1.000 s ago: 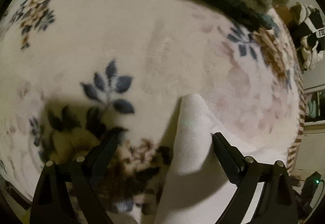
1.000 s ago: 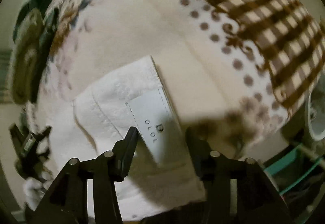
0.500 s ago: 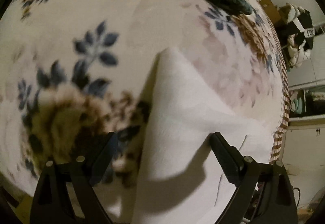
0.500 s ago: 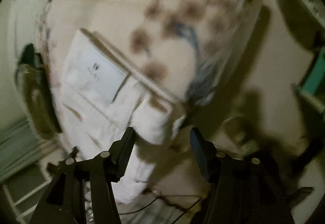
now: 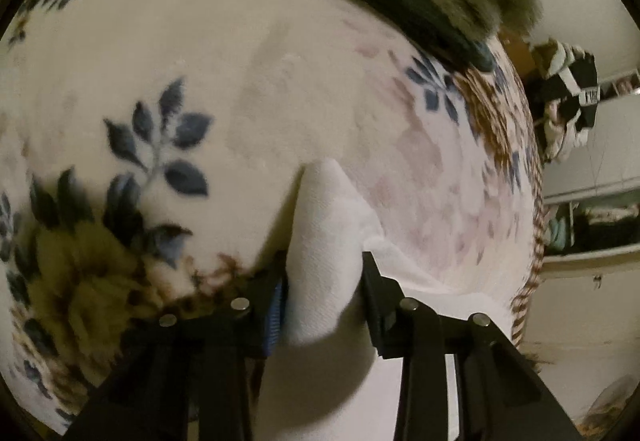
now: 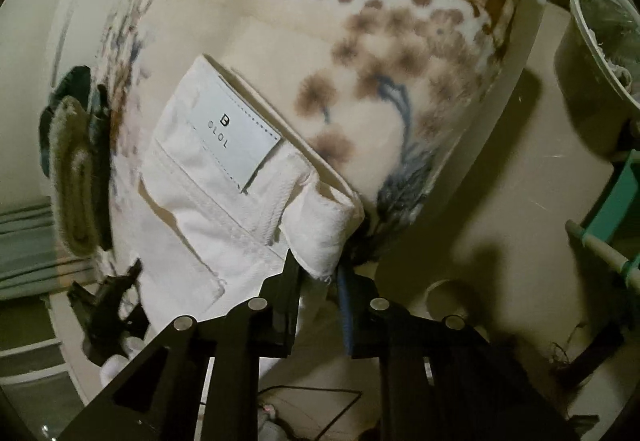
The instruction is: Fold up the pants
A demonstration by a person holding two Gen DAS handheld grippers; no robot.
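Soft, limp white pants, lower centre: left gripper pinching a fold, right gripper pinching the thick waistband corner.

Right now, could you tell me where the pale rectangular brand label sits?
In the right wrist view, left of centre, the pale rectangular brand label sits on the white pants' waistband, up-left of the right gripper.

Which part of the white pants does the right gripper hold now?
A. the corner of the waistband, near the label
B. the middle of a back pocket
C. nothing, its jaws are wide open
A: the right gripper is shut on the folded waistband corner of the white pants, just below the label.
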